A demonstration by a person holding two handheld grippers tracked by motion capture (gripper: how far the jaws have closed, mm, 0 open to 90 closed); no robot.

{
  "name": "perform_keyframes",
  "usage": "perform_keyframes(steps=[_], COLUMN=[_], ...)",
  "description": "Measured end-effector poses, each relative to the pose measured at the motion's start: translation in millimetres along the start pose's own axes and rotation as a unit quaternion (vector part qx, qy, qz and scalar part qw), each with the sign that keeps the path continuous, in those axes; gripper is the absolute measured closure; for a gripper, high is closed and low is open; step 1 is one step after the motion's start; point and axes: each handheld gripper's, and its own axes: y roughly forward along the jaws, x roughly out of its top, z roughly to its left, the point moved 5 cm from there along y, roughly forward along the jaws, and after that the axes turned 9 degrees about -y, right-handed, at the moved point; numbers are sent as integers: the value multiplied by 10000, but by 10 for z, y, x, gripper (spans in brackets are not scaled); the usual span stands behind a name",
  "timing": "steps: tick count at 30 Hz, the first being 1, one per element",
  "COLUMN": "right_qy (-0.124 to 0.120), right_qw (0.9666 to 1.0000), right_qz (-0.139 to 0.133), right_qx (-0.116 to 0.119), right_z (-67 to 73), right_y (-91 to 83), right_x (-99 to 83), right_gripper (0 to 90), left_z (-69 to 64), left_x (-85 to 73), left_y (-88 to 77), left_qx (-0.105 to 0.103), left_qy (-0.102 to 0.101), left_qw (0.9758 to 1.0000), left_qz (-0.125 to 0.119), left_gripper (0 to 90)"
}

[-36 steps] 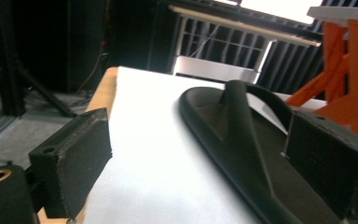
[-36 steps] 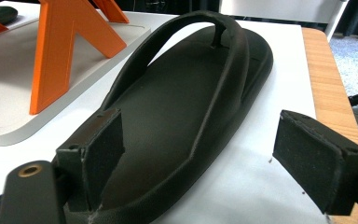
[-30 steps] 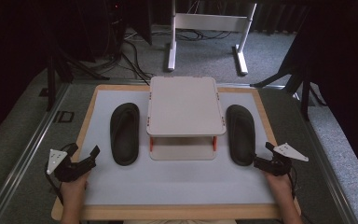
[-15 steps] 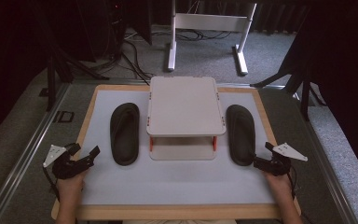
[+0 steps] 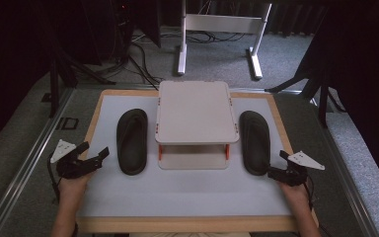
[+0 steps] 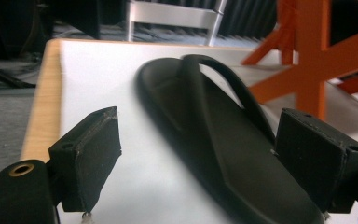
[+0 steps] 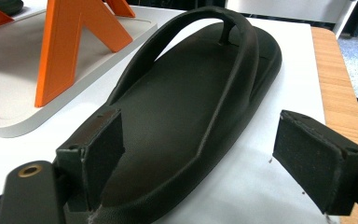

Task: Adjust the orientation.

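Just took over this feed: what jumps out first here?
A white rack on orange legs stands mid-table, with a black sandal on each side: left sandal, right sandal. Both tongs sit open at the sandals' near ends: left tongs, right tongs.

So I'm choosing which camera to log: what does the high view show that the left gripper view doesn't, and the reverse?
High view: both flip-flops flanking the two-tier stand, both open grippers, left and right, and the right flip-flop. Left gripper view: the left flip-flop's strap arching up, and the stand's orange legs crossing. Shared: the left flip-flop, the white board.
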Motion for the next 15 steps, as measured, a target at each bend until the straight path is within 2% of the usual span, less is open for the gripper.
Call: perform_keyframes(steps=[1,3,4,5,8,9,10,14,15], right_qy=[12,15,19,17,1,5,5,13,19], right_qw=[10000,10000,10000,10000,10000,10000,10000,10000,10000], right_qz=[-8,-11,-13,-11,-11,-12,-12,-11,-10], right_qx=[0,6,5,10,6,8,8,10,8], right_z=[0,-2,-3,0,1,1,1,0,-1], right_y=[-1,-2,-2,-2,-1,-2,-2,0,-1], right_x=[0,0,0,0,1,0,0,1,0], right_gripper=[152,153,153,152,153,153,153,153,153], left_z=[-43,-65,-82,-114,-135,-142,-155,-201,-219], left_x=[40,57,78,122,167,194,220,332,355], left_y=[26,43,55,81,109,119,132,175,189], left_qx=[15,-4,54,-12,-55,12,-44,-31,-92], left_qy=[163,215,292,344,382,426,436,573,606], left_qw=[9998,9996,9994,9990,9985,9983,9980,9965,9956], left_qz=[91,157,193,277,391,387,448,601,702], left_gripper=[140,140,140,140,140,140,140,140,140])
